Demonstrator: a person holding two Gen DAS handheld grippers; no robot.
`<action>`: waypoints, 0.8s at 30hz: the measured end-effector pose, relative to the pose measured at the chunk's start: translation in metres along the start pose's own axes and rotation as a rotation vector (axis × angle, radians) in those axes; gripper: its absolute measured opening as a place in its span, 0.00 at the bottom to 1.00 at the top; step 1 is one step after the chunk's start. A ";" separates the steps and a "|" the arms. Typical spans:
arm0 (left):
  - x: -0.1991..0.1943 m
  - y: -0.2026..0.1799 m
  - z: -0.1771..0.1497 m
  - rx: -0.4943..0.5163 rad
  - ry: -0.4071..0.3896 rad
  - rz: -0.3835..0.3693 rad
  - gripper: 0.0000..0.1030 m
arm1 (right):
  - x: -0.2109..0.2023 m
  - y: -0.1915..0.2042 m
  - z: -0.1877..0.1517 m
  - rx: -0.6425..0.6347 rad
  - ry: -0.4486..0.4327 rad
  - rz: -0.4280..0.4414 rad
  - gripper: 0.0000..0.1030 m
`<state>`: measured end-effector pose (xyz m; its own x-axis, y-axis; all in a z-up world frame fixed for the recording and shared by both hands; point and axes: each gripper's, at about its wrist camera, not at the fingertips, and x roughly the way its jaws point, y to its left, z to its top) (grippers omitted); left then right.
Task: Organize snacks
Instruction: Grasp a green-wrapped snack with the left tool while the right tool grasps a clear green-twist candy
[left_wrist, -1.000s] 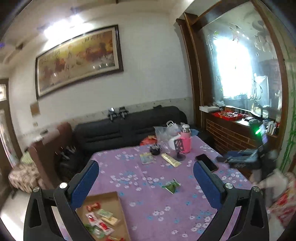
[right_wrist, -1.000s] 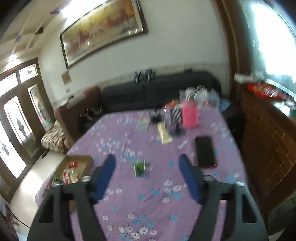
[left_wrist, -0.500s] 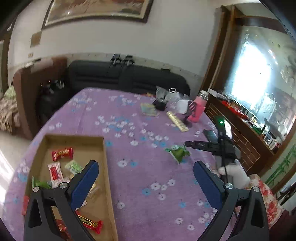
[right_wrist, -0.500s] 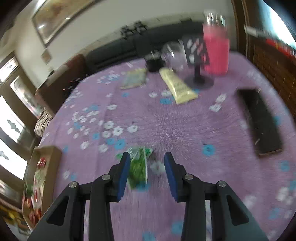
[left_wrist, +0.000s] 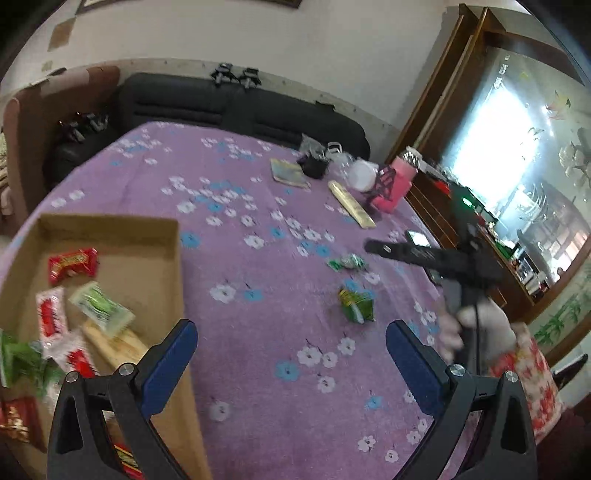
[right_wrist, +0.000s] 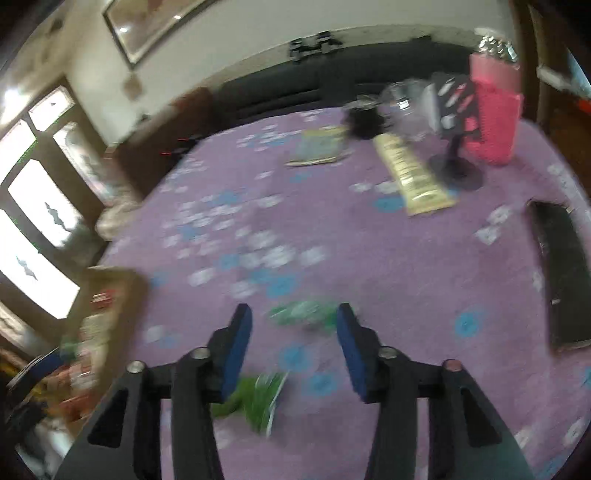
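On the round table with its purple, flower-printed cloth, two small green snack packets lie loose near the middle. The right gripper, black-framed with blue pads, hangs low over them, its jaws partly apart and having just been opening wider. One crumpled green packet sits on the cloth ahead of the pads, roughly between their tips but not pressed by either. The other green packet lies closer in, just beside the left pad, lying free. From the left wrist view the same two packets show as a twisted green wrapper and a squarer green pouch, near each other, with the black right gripper and the gloved hand holding it just beyond them.

The left gripper hovers with jaws wide apart and nothing between them, above the cloth beside the shallow brown cardboard tray. That tray rests at the table's left edge and already holds a mix of wrapped snacks: a red packet, a pale green one, a red-and-white one.

Farther back stand a pink bottle, a long cream-coloured packet, a flat printed packet and, to the right, a black phone lying flat.
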<state>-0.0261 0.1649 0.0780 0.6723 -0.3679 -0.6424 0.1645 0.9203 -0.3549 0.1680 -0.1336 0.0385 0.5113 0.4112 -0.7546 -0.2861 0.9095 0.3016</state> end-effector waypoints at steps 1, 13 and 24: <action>0.003 -0.001 -0.001 0.004 0.008 -0.003 1.00 | 0.009 -0.001 0.002 0.001 0.016 -0.001 0.46; 0.031 -0.032 -0.008 0.113 0.074 0.009 0.99 | 0.040 0.014 -0.014 -0.112 0.065 -0.075 0.22; 0.092 -0.082 0.003 0.337 0.131 0.042 0.99 | -0.029 -0.028 -0.070 0.072 0.029 -0.032 0.21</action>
<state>0.0244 0.0555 0.0501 0.5891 -0.3229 -0.7408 0.3819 0.9191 -0.0969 0.1048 -0.1754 0.0107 0.4955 0.3813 -0.7805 -0.2107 0.9244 0.3179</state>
